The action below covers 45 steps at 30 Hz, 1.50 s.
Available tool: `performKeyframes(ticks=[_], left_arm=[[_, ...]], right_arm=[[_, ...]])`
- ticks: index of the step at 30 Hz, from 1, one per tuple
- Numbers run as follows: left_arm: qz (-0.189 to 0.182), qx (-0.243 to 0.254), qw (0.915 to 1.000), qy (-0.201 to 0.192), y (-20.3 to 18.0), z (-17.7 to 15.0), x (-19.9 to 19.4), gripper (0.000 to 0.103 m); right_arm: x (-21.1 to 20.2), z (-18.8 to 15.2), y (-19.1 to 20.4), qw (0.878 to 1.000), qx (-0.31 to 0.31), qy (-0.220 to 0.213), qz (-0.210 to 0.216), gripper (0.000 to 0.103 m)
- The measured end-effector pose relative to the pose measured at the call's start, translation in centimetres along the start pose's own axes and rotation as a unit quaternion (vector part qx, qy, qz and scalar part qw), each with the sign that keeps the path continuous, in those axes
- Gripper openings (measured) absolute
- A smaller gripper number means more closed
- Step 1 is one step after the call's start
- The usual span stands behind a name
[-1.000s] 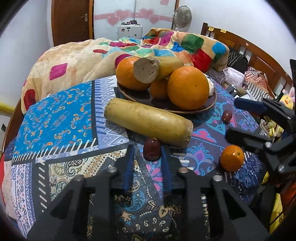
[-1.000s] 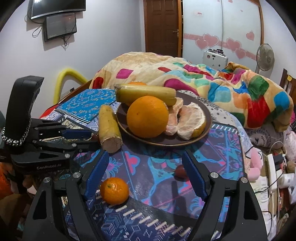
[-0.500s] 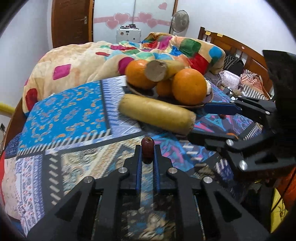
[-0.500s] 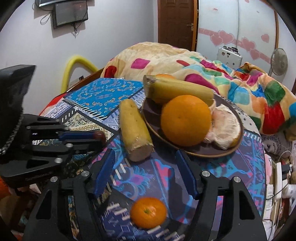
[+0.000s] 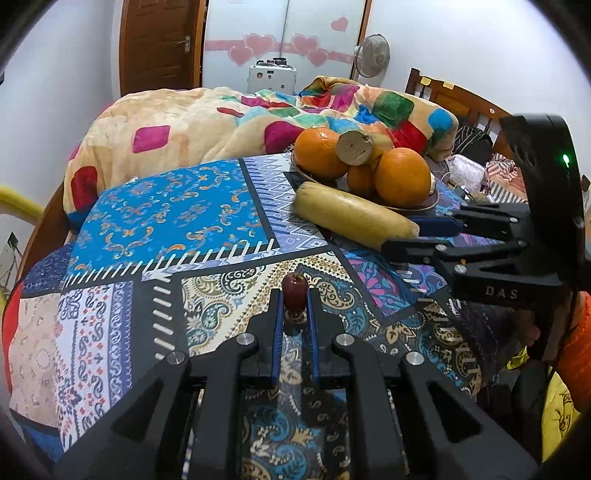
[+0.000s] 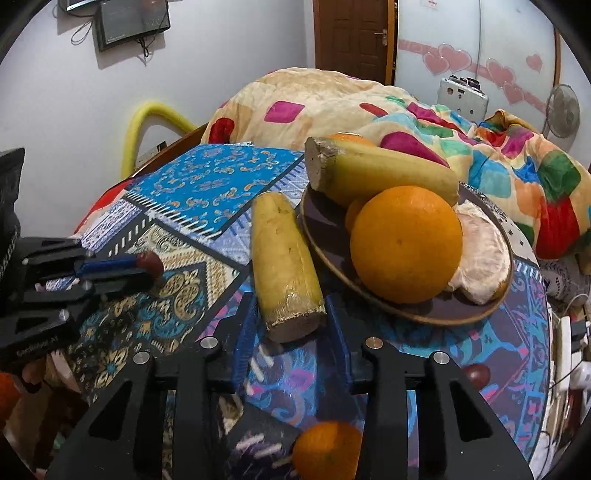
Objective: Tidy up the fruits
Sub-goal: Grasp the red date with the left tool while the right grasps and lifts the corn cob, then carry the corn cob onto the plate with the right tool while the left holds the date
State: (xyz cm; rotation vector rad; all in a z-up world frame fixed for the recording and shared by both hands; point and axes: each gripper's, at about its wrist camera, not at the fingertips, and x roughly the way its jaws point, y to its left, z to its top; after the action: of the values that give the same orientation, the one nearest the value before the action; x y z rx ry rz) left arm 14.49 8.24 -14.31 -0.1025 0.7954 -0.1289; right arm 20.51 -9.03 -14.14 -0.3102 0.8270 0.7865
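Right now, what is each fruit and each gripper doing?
Left gripper: shut on the red date.
Right gripper: closing around the banana on the cloth, not yet squeezing.
Plate: full, holding a banana, oranges and peeled segments.
Small orange: loose on the cloth.
Second date: loose by the plate.

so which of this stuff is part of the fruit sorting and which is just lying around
Job: red date in left hand-held gripper; banana piece between closing right hand-held gripper; small orange; second date; plate.

Lying about: quilt, fan, wall screen.
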Motion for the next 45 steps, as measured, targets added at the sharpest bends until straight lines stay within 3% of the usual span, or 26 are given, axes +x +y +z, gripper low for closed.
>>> performKeyframes(ticks=[7, 13, 17, 26, 32, 45], left_arm=[[-0.002, 0.005, 1.0, -0.007, -0.9, -0.5, -1.7, 0.011], [-0.005, 0.013, 0.9998, -0.015, -1.6, -0.9, -2.9, 0.011], [-0.004, 0.014, 0.9997, -0.018, -1.4, -1.2, -3.1, 0.012], [0.0, 0.005, 0.9999, -0.01, 0.1, -1.9, -2.1, 0.012], [0.003, 0.003, 1.0, -0.006, 0.3, -1.7, -1.4, 0.012], [-0.019, 0.018, 0.9993, -0.027, -2.7, 1.2, -1.2, 0.011]], right_arm=[[-2.3, -2.1, 1.3, 1.0, -0.011, 0.007, -0.004, 0.033], [-3.4, -2.0, 2.8, 0.999, -0.039, 0.009, -0.015, 0.035], [-2.4, -0.8, 2.6, 0.999, -0.029, 0.009, -0.011, 0.043], [2.3, 1.0, 3.0, 0.999, -0.029, 0.032, -0.013, 0.038], [1.3, 0.5, 2.9, 1.0, -0.015, 0.002, -0.027, 0.035], [-7.8, 0.8, -0.4, 0.993, 0.01, -0.089, -0.072, 0.035]])
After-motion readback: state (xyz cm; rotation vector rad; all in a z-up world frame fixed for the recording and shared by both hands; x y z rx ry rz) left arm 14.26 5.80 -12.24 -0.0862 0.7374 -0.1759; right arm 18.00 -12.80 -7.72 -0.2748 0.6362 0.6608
